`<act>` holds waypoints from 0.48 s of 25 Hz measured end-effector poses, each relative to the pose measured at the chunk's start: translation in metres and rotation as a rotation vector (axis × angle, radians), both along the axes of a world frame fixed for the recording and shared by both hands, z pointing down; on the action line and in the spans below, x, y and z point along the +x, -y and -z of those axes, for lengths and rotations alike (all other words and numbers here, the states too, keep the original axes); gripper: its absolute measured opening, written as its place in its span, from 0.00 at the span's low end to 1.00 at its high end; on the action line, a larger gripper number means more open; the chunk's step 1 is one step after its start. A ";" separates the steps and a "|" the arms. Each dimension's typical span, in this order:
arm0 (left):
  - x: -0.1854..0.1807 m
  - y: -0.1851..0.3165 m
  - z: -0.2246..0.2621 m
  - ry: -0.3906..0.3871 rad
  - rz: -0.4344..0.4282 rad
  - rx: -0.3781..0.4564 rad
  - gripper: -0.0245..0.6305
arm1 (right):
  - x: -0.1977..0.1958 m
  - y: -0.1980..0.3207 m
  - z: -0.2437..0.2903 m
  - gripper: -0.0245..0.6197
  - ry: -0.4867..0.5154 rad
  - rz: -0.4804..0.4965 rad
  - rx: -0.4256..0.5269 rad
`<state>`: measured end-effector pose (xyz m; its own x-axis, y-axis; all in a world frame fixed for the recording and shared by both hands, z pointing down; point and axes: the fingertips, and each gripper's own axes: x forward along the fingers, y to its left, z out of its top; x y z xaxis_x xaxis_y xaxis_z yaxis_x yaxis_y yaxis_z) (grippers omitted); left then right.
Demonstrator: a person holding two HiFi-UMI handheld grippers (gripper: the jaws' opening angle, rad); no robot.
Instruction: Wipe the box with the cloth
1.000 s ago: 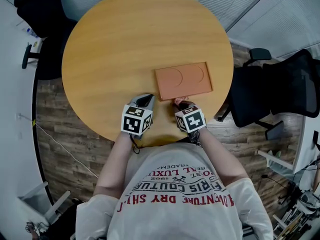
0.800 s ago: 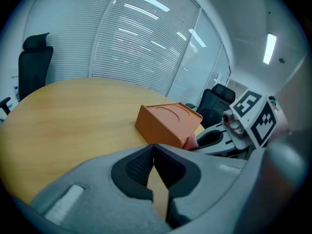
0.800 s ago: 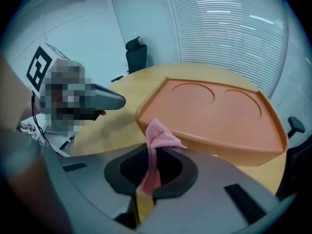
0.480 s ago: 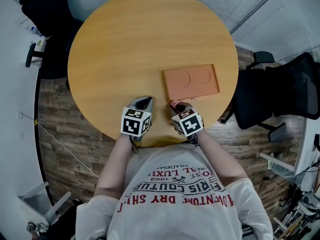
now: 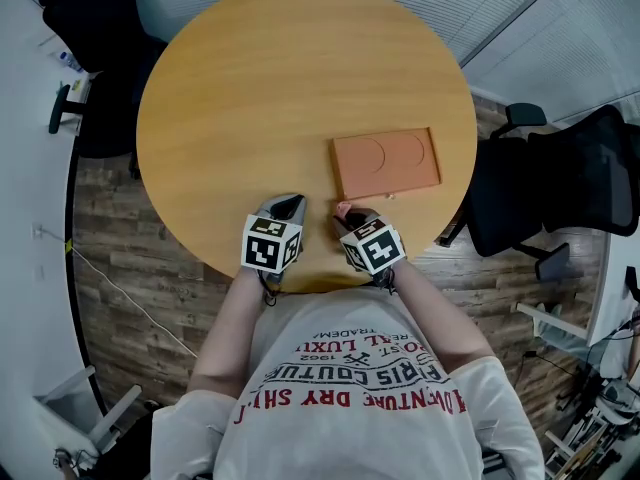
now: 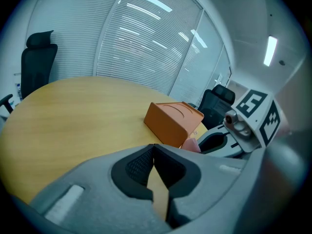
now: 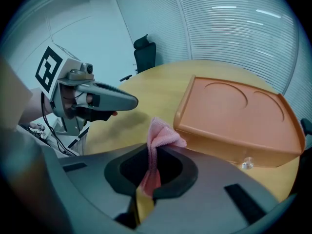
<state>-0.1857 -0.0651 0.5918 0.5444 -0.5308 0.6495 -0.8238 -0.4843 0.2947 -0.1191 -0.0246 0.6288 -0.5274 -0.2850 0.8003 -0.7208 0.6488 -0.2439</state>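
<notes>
The only print that can be read is on the person's shirt [image 5: 350, 408]. Its red letters are upside down in the head view, and "COUTURE", "1962" and "ADVENTURE DRY" can be made out, while the other lines are cut off or folded away. The cube on each gripper carries black-and-white square patterns, not words.

One orange box [image 5: 386, 162] [image 6: 170, 121] [image 7: 239, 113] lies flat on the round wooden table [image 5: 260, 88] [image 6: 63, 116] [image 7: 146, 84]. There are two round outlines pressed into its lid. A small shiny bit on the box's near side is too small to identify.

There is one pink cloth [image 5: 343, 209] [image 7: 158, 135] [image 6: 191, 144], pinched between the closed jaws of the right gripper [image 5: 347, 212] [image 7: 151, 152]. Its free end sticks up just beside the near left corner of the box. Whether it touches the box cannot be told.

The left gripper [image 5: 291, 204] [image 6: 153, 147] is further left of the box. Its jaws are closed tip to tip with nothing between them.

One black chair [image 5: 90, 18] [image 6: 36, 57] stands far to the left of the box. More black chairs [image 5: 575, 173] crowd to its right, overlapping too much to count.
</notes>
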 end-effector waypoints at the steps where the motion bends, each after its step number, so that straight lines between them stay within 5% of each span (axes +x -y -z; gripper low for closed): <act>1: -0.001 0.000 0.000 -0.002 0.001 0.001 0.05 | -0.002 -0.003 0.000 0.09 -0.002 0.013 -0.006; 8: -0.014 -0.003 0.006 -0.020 0.024 0.010 0.05 | -0.017 -0.015 0.009 0.09 -0.003 0.093 -0.028; 12: -0.028 -0.007 0.005 -0.017 0.060 0.008 0.05 | -0.031 -0.003 0.020 0.09 -0.007 0.102 0.047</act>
<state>-0.2136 -0.0584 0.5871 0.5221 -0.5681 0.6362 -0.8465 -0.4361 0.3053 -0.1497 -0.0216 0.6087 -0.5502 -0.2677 0.7910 -0.6520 0.7295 -0.2067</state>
